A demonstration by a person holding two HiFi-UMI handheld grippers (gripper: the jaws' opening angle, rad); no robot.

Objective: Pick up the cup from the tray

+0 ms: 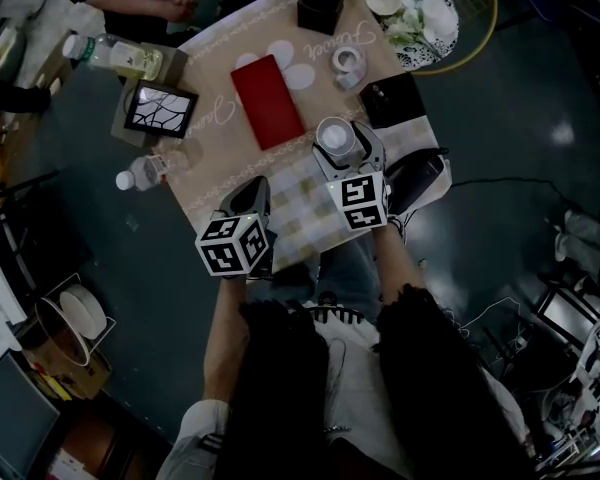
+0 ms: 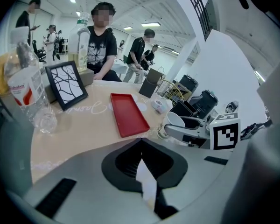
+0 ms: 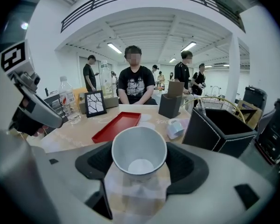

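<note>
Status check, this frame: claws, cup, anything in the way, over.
Right claw shut on cup, cup off the red tray. Left claw shut, empty. Nothing blocking.

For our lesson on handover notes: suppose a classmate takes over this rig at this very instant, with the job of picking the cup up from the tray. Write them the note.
Right gripper: jaws closed on the white cup, one on each side. The cup is upright and empty.
Left gripper: jaws together with nothing in them, beside the right gripper at the near table edge.
Red tray: lies empty on the table, beyond the grippers.
Done: the cup is off the tray and in the grip, over the checked cloth.
Left: I cannot tell whether the cup's base is clear of the cloth. Probably raise it and keep it level.
</note>
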